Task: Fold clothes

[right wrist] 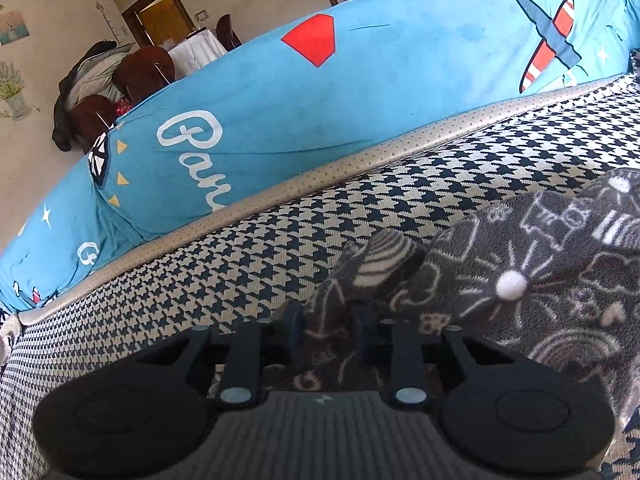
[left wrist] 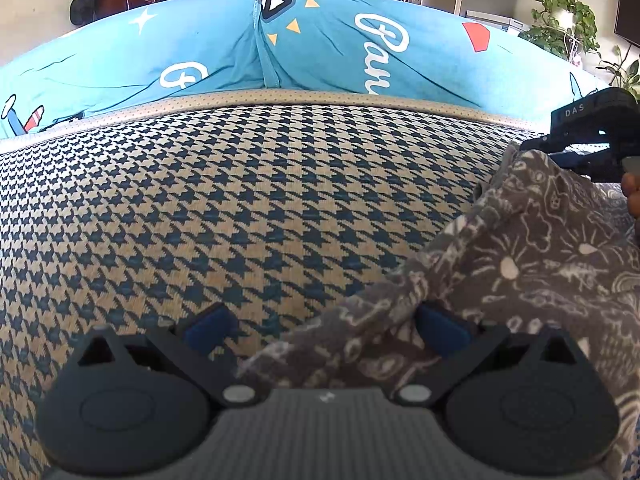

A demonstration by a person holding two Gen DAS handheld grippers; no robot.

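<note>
In the left wrist view, the houndstooth-patterned sofa seat (left wrist: pixel 240 208) fills the left and middle, bare of clothing there. Behind it runs a beige dotted piping edge (left wrist: pixel 280 98), and above that the blue printed cushion cover (left wrist: pixel 180 48) with white script and small orange triangles. The left gripper (left wrist: pixel 324 330) has its fingers (left wrist: pixel 208 328) spread wide apart; a corner of the grey fleece garment (left wrist: pixel 520 248) with white doodle print lies across the gap and drapes over the right-hand finger, but the pads do not press on it. The garment heaps up to the right, lying on the seat. At the far right edge the right gripper (left wrist: pixel 588 148) reaches in at the garment's upper edge, with a fingertip of the person's hand (left wrist: pixel 632 192) just below it.

In the right wrist view, brown dining chairs (right wrist: pixel 140 68) with a dark jacket stand far left, then the blue cover and the piping slanting up to the right. The right gripper (right wrist: pixel 326 338) has its fingers nearly together, pinching a fold of the grey garment (right wrist: pixel 540 264), which bunches up just past the fingertips and spreads away right over the seat.
</note>
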